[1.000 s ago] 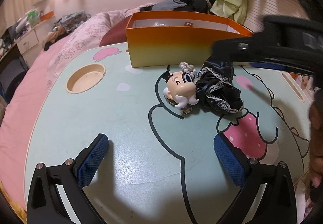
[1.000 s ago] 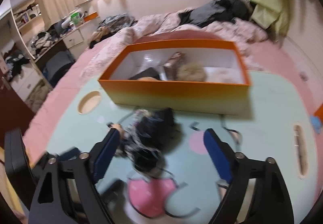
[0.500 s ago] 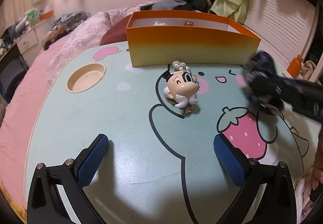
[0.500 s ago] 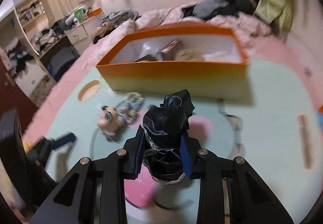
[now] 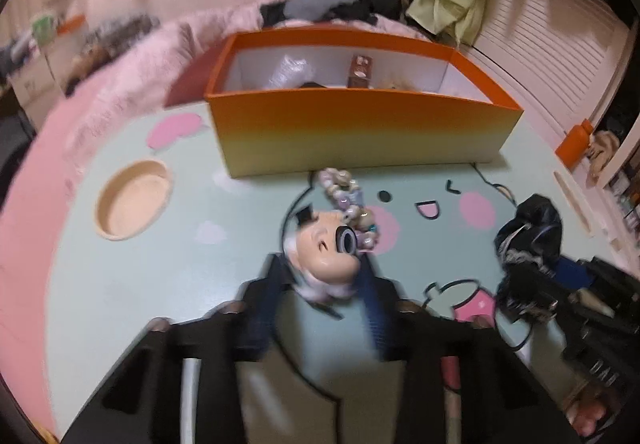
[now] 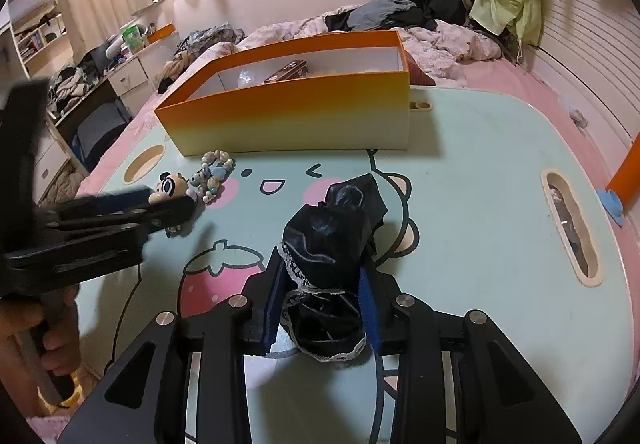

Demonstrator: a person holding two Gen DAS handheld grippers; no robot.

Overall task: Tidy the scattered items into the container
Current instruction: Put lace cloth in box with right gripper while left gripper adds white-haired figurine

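Both grippers now grip items: left gripper (image 5: 324, 280) newly clamps the doll head (image 5: 326, 250), right gripper (image 6: 320, 308) the black cloth (image 6: 332, 244); box (image 6: 296, 124) next.

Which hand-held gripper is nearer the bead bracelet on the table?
Left. The left hand-held gripper is closed around the figurine head touching the bead bracelet. The right hand-held gripper, holding the black cloth, is off to the side.
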